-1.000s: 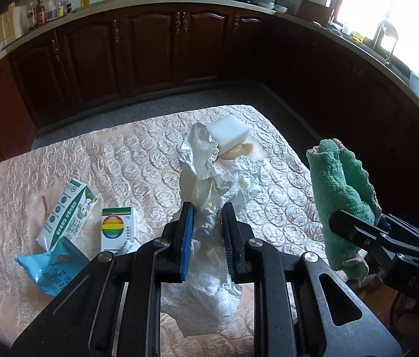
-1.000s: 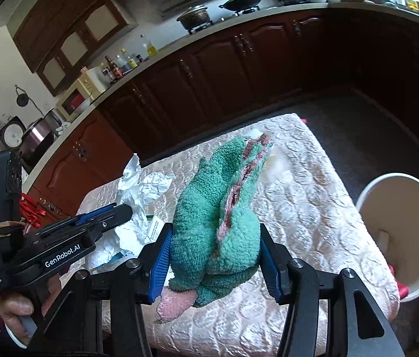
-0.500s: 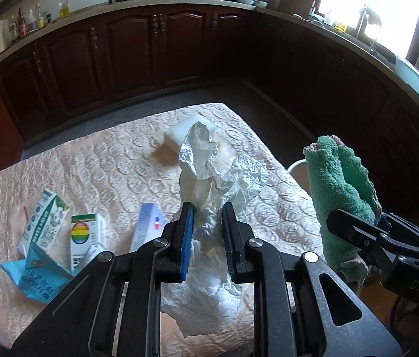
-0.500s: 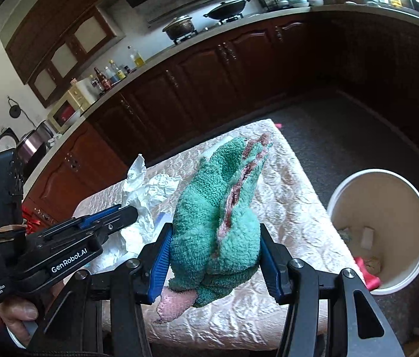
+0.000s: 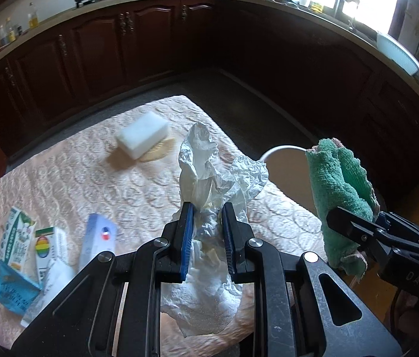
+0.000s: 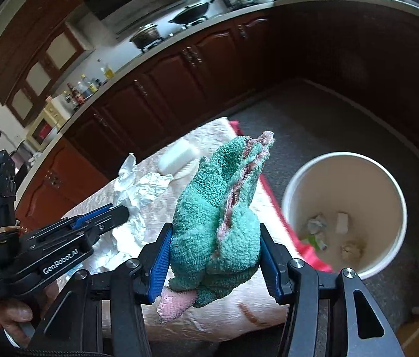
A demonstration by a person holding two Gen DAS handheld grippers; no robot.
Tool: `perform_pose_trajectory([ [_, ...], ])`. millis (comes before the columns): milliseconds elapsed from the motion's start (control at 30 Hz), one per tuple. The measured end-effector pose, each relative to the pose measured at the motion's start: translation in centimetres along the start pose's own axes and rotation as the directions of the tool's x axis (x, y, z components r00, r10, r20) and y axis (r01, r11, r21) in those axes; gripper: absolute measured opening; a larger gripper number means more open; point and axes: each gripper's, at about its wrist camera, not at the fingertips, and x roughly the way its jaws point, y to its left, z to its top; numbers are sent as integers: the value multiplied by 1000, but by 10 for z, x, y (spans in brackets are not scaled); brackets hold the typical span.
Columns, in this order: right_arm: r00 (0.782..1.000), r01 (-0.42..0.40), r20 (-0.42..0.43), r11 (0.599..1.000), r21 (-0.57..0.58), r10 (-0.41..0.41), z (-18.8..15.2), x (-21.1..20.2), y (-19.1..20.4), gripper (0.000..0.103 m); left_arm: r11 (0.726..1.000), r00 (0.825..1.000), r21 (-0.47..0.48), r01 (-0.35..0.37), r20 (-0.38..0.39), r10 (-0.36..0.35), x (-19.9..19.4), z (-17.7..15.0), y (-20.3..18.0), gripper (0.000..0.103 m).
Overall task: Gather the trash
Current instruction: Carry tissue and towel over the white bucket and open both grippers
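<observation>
My left gripper [image 5: 208, 211] is shut on a crumpled white plastic wrapper [image 5: 209, 178] and holds it above the table's right part; the wrapper also shows in the right wrist view [image 6: 138, 190]. My right gripper [image 6: 215, 232] is shut on a folded green towel [image 6: 224, 208] with a pink edge, held above the table's right edge; the towel also shows in the left wrist view [image 5: 340, 190]. A white bin [image 6: 387, 184] stands on the floor to the right of the table, with several scraps in it.
A white sponge block [image 5: 144, 134] lies at the far side of the quilted table [image 5: 90, 184]. Small cartons and a blue packet [image 5: 10, 288] lie at the left front. Dark cabinets [image 5: 150, 38] surround the room. The bin's rim [image 5: 280, 148] shows past the table edge.
Both grippers have moved right towards the bin, still holding the wrapper and the towel. The bin has come more fully into view. A pale blue box on the table now shows.
</observation>
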Motion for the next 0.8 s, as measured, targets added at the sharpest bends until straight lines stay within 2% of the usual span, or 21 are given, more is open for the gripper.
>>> perform_pose_trajectory([
  [233,998,58,-18,993,103,-57,-7,-3,-48,52,997,998,43,62,-34,-60,24,2,-31,17],
  [533,994,105,-59,971,214,-94,-12,9,-95,52,988,986,59,141,-101,-135,62,14,-65,17],
  [800,989,138,-87,947,289,-118,-18,17,-129,52,984,980,85,156,-138,-144,90,23,-94,17],
])
